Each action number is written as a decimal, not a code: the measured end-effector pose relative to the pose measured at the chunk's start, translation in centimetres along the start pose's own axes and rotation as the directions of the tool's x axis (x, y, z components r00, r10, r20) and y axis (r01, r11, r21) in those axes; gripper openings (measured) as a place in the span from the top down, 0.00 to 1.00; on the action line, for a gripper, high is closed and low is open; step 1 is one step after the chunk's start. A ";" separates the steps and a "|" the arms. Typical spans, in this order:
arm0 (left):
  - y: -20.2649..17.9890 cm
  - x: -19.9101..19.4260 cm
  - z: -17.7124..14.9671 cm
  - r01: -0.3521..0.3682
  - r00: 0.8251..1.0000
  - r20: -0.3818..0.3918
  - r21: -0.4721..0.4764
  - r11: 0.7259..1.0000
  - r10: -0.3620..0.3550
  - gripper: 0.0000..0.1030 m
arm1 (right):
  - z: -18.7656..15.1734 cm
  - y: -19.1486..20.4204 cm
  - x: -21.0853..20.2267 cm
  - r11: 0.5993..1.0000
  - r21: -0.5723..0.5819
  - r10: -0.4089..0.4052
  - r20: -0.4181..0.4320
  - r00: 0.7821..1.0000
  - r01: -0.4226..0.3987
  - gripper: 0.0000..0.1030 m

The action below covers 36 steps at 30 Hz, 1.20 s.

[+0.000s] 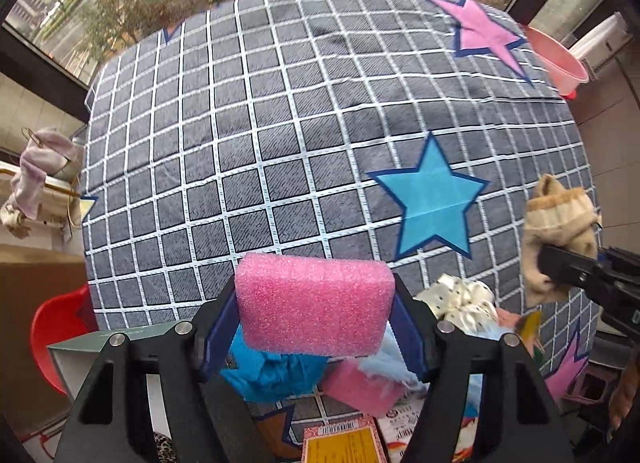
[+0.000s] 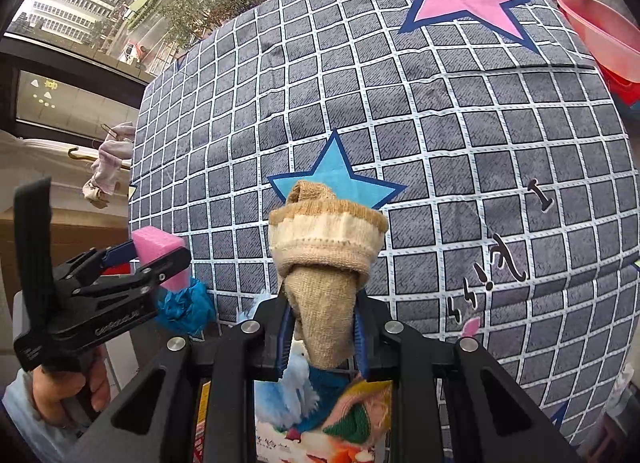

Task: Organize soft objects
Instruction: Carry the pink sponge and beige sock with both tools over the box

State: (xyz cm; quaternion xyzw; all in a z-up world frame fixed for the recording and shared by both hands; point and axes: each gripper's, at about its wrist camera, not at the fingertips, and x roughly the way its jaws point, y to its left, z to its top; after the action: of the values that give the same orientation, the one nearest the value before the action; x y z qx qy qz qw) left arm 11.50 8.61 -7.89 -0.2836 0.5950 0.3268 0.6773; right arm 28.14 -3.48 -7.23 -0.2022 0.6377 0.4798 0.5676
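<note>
From the left wrist view, the left gripper [image 1: 316, 323] has its jaws partway open and clamped on the two ends of one pink sponge [image 1: 316, 305], held up above the checked cloth [image 1: 280, 123] that covers the table. Below it a small heap is left on the near edge of the cloth: one crumpled blue cloth [image 1: 276, 377], a second pink sponge [image 1: 362, 387], one pale blue fluffy piece [image 1: 394, 363] and one cream dotted scrunchie [image 1: 460, 299], lying close together among some printed packets. At the right edge the right gripper [image 1: 560, 263] holds one beige sock [image 1: 558, 223] off the cloth. By my reading the sorting is only begun: two items are lifted and at least four soft things still wait, while the wide middle of the cloth shows nothing laid out. From the right wrist view, the right gripper [image 2: 322, 327] has its jaws nearly closed, pinching the rolled beige sock [image 2: 326, 263], which stands up between them. Under it lie one pale blue fluffy piece [image 2: 298, 371] and one knitted item in pink and green [image 2: 360, 411]. At the left the left gripper [image 2: 154, 257] carries the pink sponge [image 2: 160, 251] above the blue cloth [image 2: 184, 305]. Where these items are meant to go I cannot tell
</note>
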 end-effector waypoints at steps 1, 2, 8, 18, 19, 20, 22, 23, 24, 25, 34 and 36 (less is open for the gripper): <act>0.0 -0.5 -0.6 0.000 1.000 0.012 0.001 1.000 0.000 0.30 | -0.2 0.1 -0.3 1.000 0.000 0.002 0.003 1.000 -0.002 0.74; 0.1 -1.2 -1.6 0.005 1.000 0.029 0.000 1.000 -0.005 0.30 | -0.5 0.3 -0.7 1.000 -0.001 0.004 0.008 1.000 -0.004 0.74; 0.8 -5.1 -6.2 0.031 0.995 0.096 -0.004 0.999 -0.031 0.30 | -2.5 1.6 -2.3 1.000 -0.017 0.012 0.026 1.000 -0.012 0.74; -0.2 -9.5 -14.2 0.058 0.986 0.153 0.066 0.996 -0.067 0.30 | -9.3 3.1 -4.5 0.999 -0.034 -0.021 0.015 1.000 0.022 0.74; -0.3 -9.7 -15.0 0.057 0.985 0.156 0.076 0.995 -0.069 0.30 | -10.0 3.1 -4.5 0.999 -0.032 -0.025 0.009 1.000 0.025 0.74; -0.5 -10.1 -16.0 0.056 0.985 0.159 0.090 0.994 -0.070 0.30 | -10.7 3.2 -4.5 0.999 -0.030 -0.030 0.003 1.000 0.030 0.74; -0.7 -10.5 -17.4 0.061 0.984 0.162 0.106 0.993 -0.077 0.30 | -12.4 3.3 -4.4 0.999 -0.026 -0.045 -0.010 0.999 0.045 0.74; -0.8 -10.7 -18.2 0.066 0.984 0.160 0.112 0.992 -0.084 0.30 | -13.2 3.4 -4.4 0.999 -0.023 -0.049 -0.015 0.999 0.049 0.74; -0.8 -10.9 -18.8 0.072 0.983 0.158 0.116 0.991 -0.090 0.30 | -14.1 3.5 -4.5 0.998 -0.020 -0.054 -0.020 0.998 0.054 0.74; -0.8 -11.1 -19.5 0.075 0.983 0.160 0.121 0.990 -0.094 0.30 | -14.7 3.6 -4.5 0.998 -0.019 -0.057 -0.024 0.998 0.057 0.74; -0.7 -11.5 -24.7 0.098 0.981 0.149 0.183 0.978 -0.127 0.30 | -20.0 6.1 -4.6 0.995 -0.053 -0.085 -0.069 0.994 0.081 0.74; -0.6 -11.5 -25.4 0.105 0.980 0.149 0.183 0.977 -0.133 0.30 | -20.6 6.8 -4.6 0.994 -0.068 -0.088 -0.075 0.993 0.083 0.74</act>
State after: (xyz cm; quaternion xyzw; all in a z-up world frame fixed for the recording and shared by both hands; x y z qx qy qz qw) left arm -4.71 -12.65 0.21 -0.2312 0.5468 0.2539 0.7636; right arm 13.00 -18.99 -2.58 -0.2663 0.6342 0.4671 0.5556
